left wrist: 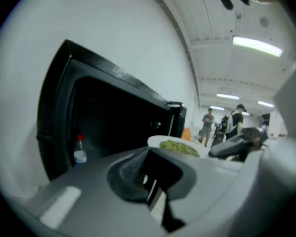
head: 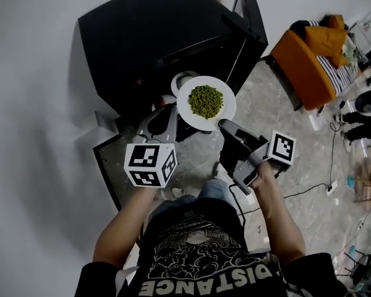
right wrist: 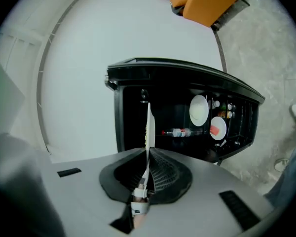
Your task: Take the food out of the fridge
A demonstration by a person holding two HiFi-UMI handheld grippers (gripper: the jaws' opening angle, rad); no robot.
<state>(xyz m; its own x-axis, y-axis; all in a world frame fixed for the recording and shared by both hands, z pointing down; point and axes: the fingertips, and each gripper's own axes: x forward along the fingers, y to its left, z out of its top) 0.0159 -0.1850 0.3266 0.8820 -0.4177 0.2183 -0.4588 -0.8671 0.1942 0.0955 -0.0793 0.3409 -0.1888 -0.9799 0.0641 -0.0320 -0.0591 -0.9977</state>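
The fridge (head: 154,42) is smooth black with a slight sheen. In front of it, the plate (head: 226,114) looks like glossy white ceramic and holds grainy green food (head: 206,101). The right gripper (right wrist: 147,154) is matt grey plastic with ribbed black pads (right wrist: 163,174). The floor (head: 284,147) beside the fridge looks like mottled stone.

plate (head: 189,114): white | food (head: 205,101): green | fridge (head: 148,36): black | chair (head: 303,70): orange | floor (head: 290,147): grey mottled
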